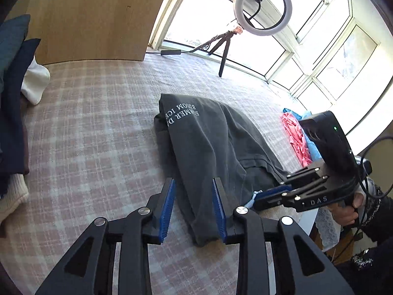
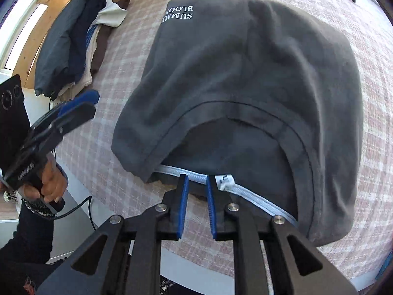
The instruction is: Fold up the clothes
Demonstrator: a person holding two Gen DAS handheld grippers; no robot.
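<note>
left wrist: low, oblique, toward window | right wrist: steep, close | shared: grey T-shirt

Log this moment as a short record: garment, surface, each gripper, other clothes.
garment: dark grey T-shirt, folded over, white lettering at its far edge
surface: pink checked bedcover
left gripper: open, above the T-shirt's near edge, nothing between the pads
right gripper: jaws slightly apart, at the white neckline trim, no grip visible
stack of folded clothes: at the bed's far end
pink garment: beside the window
</note>
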